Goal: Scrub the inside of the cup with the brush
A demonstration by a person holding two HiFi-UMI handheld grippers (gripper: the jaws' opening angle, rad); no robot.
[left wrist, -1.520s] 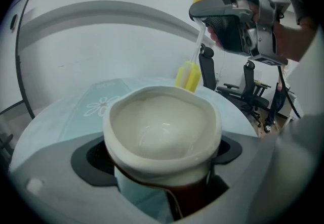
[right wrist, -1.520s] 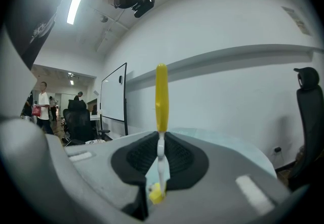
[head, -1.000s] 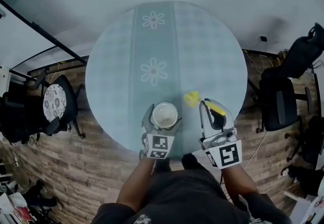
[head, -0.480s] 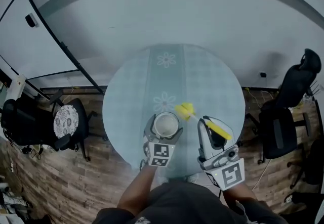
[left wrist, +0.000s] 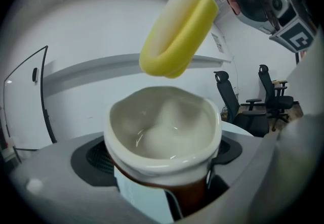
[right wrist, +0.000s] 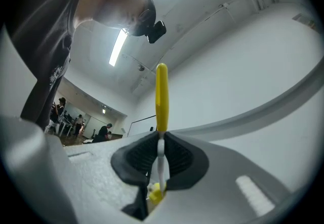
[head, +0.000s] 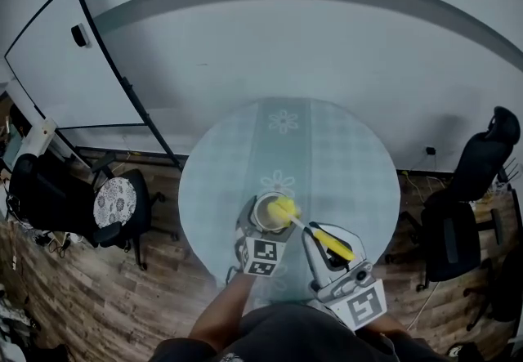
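Observation:
A white cup (head: 268,212) with a brown outside is held upright over the round table (head: 343,164), my left gripper (head: 263,231) shut around its body. In the left gripper view the cup (left wrist: 164,132) fills the middle and its glossy inside holds nothing. My right gripper (head: 325,248) is shut on the brush's handle (head: 331,243), a yellow grip on a white stem. The yellow sponge head (head: 283,209) hangs just over the cup's rim; in the left gripper view the sponge head (left wrist: 177,33) is above the mouth, not inside. The right gripper view shows the handle (right wrist: 161,99) clamped between the pads.
The table carries a pale checked cloth with a flower stripe (head: 283,121). A whiteboard (head: 73,66) leans at the left, a patterned chair (head: 114,201) stands beside the table, and black office chairs (head: 466,189) stand at the right. My own legs are below.
The brush has swung left from beside the cup until its sponge head hangs over the rim. The head camera has tilted up, so the table sits lower in view. The cup stays gripped.

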